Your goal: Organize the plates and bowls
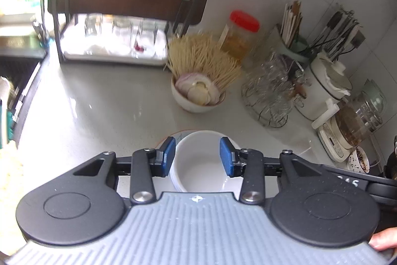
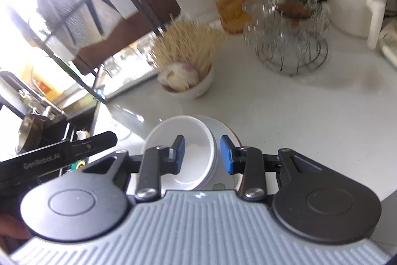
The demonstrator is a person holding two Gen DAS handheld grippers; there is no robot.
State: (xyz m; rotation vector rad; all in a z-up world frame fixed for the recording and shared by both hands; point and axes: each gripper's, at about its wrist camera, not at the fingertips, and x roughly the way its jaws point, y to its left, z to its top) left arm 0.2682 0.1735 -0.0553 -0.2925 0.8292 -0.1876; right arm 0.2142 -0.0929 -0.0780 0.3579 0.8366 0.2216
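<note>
A white bowl (image 1: 198, 163) is seen beneath the left tool (image 1: 197, 157), nested in at least one more bowl and set on a plate (image 1: 173, 135) whose rim shows just beyond the fingertips. The left tool is released: its blue pads (image 1: 167, 156) stand apart on either side of the bowl's opening with clear gaps, and nothing is pressed between them. The right tool (image 2: 203, 154) is likewise released over the same bowl (image 2: 191, 153); its left pad (image 2: 180, 153) is seen over the bowl's hollow and its right pad outside the wall, above the plate (image 2: 224, 127), with neither pad pressed on the wall. Nothing is gripped by either tool. Part of the left tool's black body is visible at the left edge of the right wrist view. Ahead of both tools, well apart from the stack on the counter (image 1: 99, 103), a small bowl (image 1: 196, 104) holding onion pieces and a bundle of toothpicks (image 1: 203, 56) is seen. Beyond it stand a red-lidded jar (image 1: 239, 35) and, to the right, a wire rack (image 1: 270, 93) of glasses. A dark dish rack (image 1: 124, 4) is seen ahead to the left. A fingertip (image 1: 383, 239) is visible at the lower right edge of the left wrist view.
</note>
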